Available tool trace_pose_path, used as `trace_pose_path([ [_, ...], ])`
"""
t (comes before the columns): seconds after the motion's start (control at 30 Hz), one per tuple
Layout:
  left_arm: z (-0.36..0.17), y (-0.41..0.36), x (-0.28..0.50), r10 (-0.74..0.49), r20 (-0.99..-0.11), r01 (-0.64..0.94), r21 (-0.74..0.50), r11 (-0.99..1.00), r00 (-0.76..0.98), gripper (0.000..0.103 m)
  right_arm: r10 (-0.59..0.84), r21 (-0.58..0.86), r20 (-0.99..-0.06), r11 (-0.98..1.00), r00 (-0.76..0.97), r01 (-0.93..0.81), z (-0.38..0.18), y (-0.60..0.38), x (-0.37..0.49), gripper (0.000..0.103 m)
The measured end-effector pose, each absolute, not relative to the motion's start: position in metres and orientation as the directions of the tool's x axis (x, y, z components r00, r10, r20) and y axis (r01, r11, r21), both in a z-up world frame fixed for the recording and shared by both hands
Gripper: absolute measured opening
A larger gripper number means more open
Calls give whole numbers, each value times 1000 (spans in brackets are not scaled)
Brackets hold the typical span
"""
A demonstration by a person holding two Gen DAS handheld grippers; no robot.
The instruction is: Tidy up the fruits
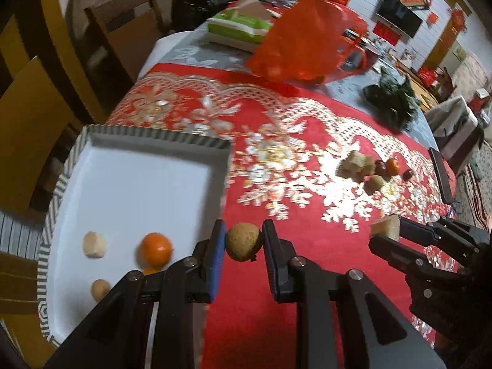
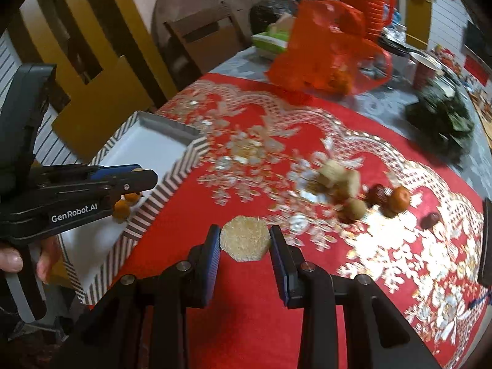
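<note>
Left gripper [image 1: 243,243]: black frame, ribbed blue pads, clamped on a round tan fruit [image 1: 244,241] with rough, dimpled skin, held just past the tray's right edge, above the cloth.
Right gripper [image 2: 245,243]: same build, pinching a pale fibrous chunk [image 2: 245,242] with a hexagonal cut face, above the cloth near the table's near edge.
Tray [image 1: 141,137]: square, smooth white floor, raised rim in grey and white chevron stripes, at the table's left edge.
Tray contents, left wrist view: 4 visible pieces: 1 glossy small orange [image 1: 155,249], 1 pale stubby chunk [image 1: 95,244], 1 small tan ball [image 1: 100,290], plus a sliver of another orange piece half hidden behind the left gripper.
Loose pile [image 2: 353,189]: toward the table's right edge; blocky beige chunks, too blurred to count; 1 tan round fruit [image 2: 355,209], 1 small orange fruit [image 2: 398,198], dark red wrinkled fruits, at least 2.
Tablecloth [image 1: 307,246]: red with glittering gold and white floral lacework.
Only in right wrist view: the person's fingers [image 2: 12,259] around the left gripper's handle, and its "GenRobot.AI" lettering.
Far edge: translucent red plastic bag [image 1: 304,46], dark leafy bundle [image 1: 392,100].
</note>
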State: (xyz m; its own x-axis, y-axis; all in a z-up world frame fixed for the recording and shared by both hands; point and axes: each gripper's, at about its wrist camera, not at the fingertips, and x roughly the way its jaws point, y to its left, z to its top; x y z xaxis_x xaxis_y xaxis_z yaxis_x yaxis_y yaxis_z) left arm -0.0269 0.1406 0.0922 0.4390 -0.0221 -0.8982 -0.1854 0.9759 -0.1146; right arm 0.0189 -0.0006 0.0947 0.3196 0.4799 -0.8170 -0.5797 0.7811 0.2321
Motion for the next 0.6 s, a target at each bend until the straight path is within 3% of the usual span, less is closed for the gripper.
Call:
trace_pose_path([
  [0.6,85,218,-52,37,-905,-311,-108,944,424,23,519,210,-814,683,262,-699,100,86,21,35],
])
